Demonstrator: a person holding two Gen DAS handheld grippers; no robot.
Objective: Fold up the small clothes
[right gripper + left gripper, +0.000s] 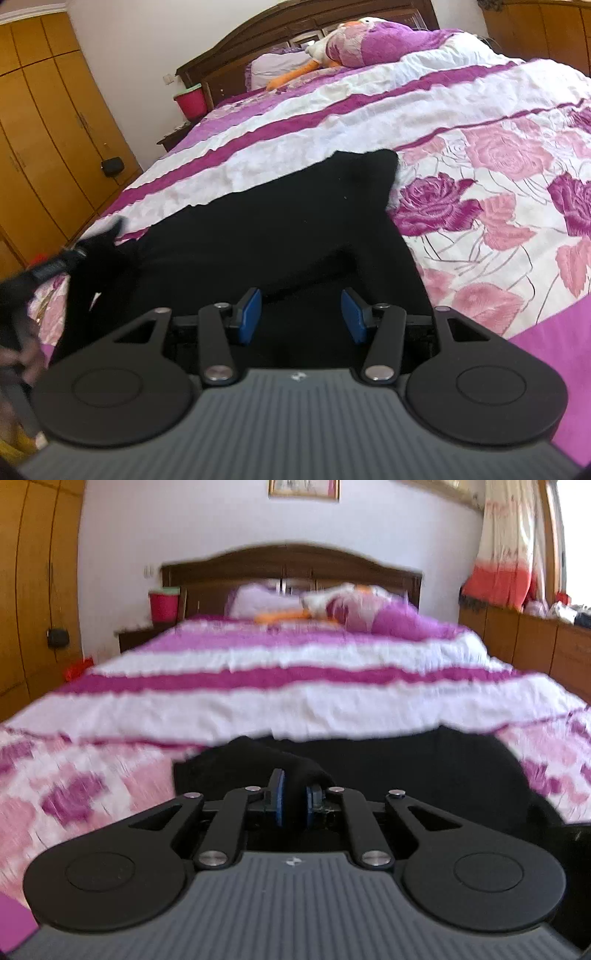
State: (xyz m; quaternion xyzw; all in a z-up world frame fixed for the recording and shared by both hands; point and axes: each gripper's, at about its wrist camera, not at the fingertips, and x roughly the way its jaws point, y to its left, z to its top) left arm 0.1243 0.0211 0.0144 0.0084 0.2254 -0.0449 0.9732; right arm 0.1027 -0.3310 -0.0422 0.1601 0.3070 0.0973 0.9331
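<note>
Left tool point(294, 788) apparently pinching black garment point(388, 760).

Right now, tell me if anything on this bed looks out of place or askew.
The black garment lies unevenly across the bedspread, one corner bunched up in the left tool. An orange-and-white plush toy sprawls by the pillows. Nothing looks spilled or damaged.

Bed point(369, 92) with floral purple-striped bedspread, black garment point(277, 229), pillows point(380, 42)
</note>
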